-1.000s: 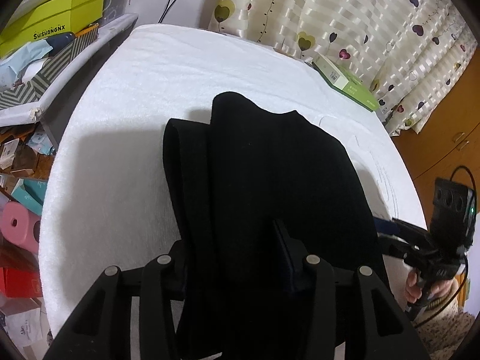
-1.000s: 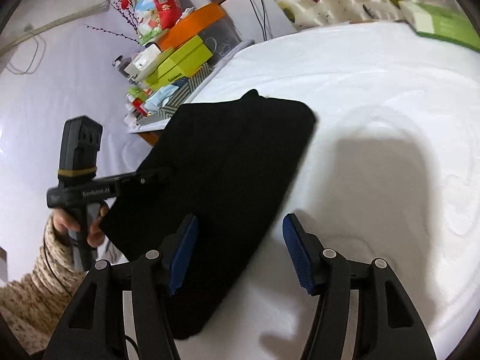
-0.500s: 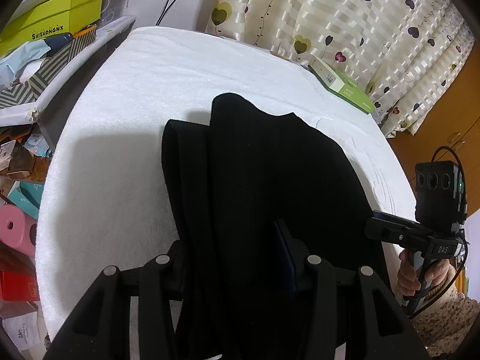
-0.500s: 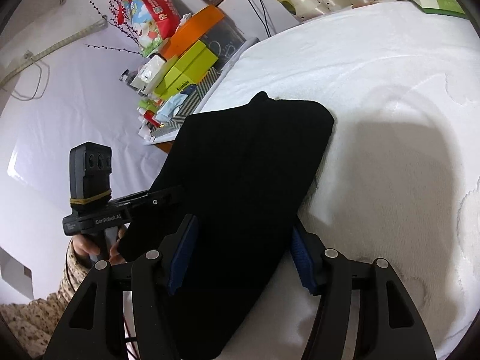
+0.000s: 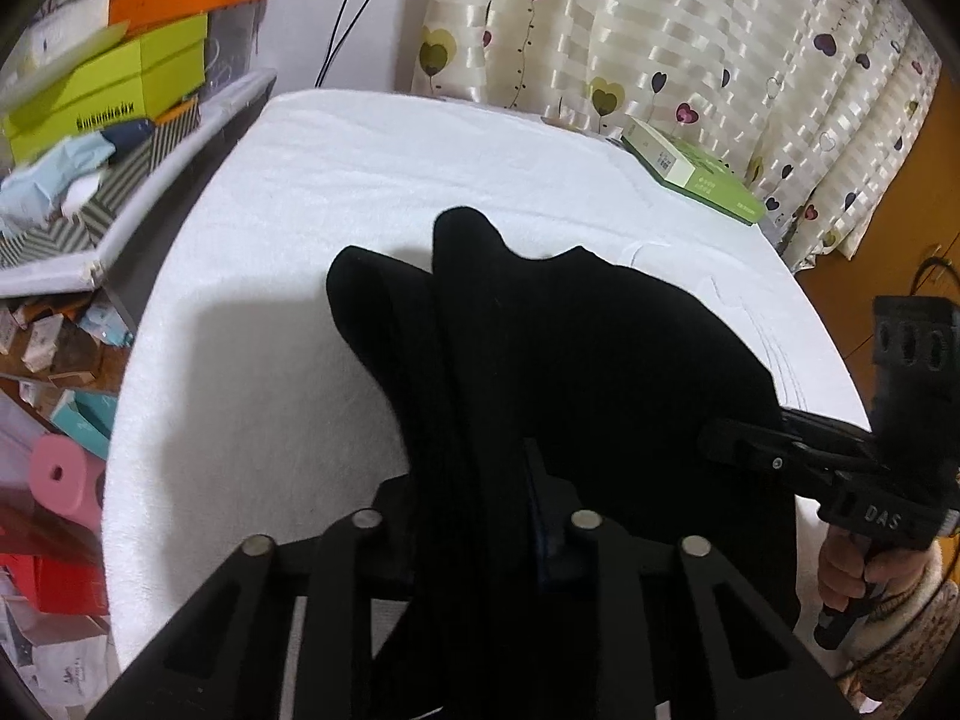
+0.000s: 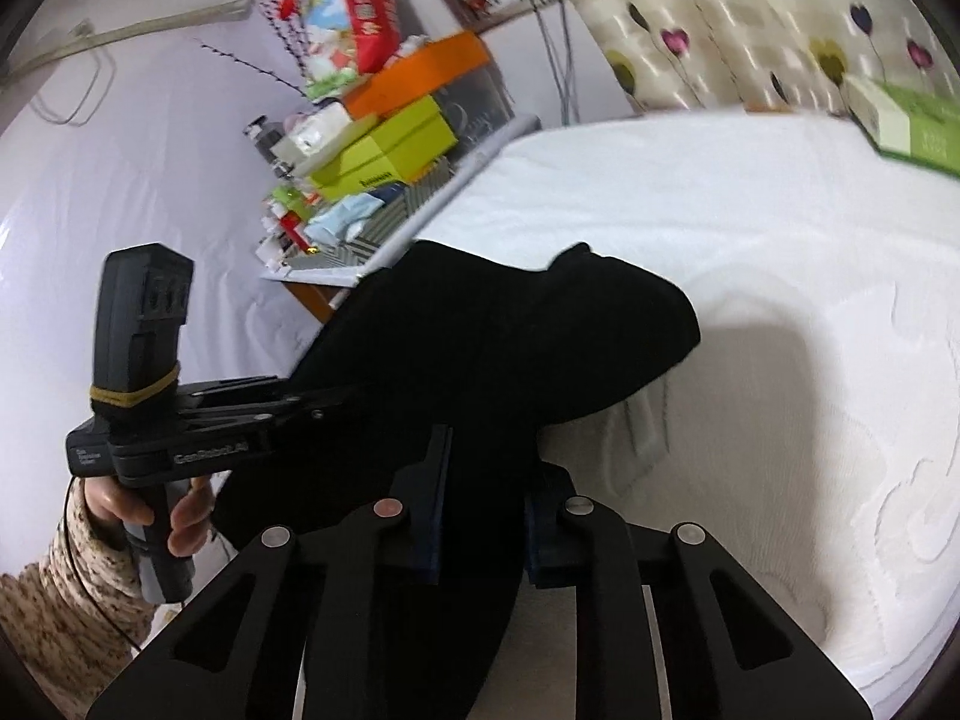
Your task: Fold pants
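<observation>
While both tongs (image 5: 474, 516) (image 6: 483, 516) clamp the pants' (image 5: 570, 360) near edge, white bed (image 6: 780, 276) lies open beyond.

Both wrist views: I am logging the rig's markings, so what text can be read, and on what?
"DAS": body of the black right gripper.
"GenRobot.AI": body of the black left gripper, partly blurred.
Lime-green cardboard box: black print, too blurred to read.
Flat green-and-white box: print too small.
</observation>
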`<state>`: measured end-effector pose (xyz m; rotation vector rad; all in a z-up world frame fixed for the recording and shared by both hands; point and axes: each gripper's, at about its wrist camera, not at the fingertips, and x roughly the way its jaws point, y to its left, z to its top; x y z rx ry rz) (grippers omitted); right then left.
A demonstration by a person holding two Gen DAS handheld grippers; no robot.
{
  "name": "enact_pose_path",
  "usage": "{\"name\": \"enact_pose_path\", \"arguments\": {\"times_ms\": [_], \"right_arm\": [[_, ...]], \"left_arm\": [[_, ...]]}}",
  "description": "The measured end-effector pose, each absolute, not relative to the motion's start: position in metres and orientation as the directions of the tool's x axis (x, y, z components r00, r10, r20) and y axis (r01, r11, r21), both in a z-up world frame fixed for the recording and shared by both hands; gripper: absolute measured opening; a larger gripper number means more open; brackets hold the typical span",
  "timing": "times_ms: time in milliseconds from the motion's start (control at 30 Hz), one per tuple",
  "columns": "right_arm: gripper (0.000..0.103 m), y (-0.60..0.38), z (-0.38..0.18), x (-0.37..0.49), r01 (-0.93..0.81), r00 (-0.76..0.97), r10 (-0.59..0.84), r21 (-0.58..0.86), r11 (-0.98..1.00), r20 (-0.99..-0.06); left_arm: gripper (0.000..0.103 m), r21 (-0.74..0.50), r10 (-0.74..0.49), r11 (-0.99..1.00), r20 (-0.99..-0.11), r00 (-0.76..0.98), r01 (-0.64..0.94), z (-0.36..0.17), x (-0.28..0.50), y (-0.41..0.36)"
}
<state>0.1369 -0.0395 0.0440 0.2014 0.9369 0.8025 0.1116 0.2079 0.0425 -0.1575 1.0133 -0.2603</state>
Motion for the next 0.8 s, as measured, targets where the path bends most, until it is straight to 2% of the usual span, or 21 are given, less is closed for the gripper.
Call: {"name": "enact_pose_path", "arguments": {"times_ms": [367, 800], "right_arm": [[0.019, -0.085, 0.083, 0.135, -0.531, 0.428, 0.690, 0.455, 0.715, -0.584], [0.019, -0.172, 0.102, 0.155, -0.455, 0.531, 0.577, 0.365, 0.812, -0.621]], "left_arm": [[0.023, -0.264, -0.307, 0.952, -0.787, 0.535, 0.156, 0.071, 0.112, 0.175], [0.023, -0.314, -0.405, 0.914, -0.753, 0.519, 0.256, 0.087, 0.142, 0.078]]}}
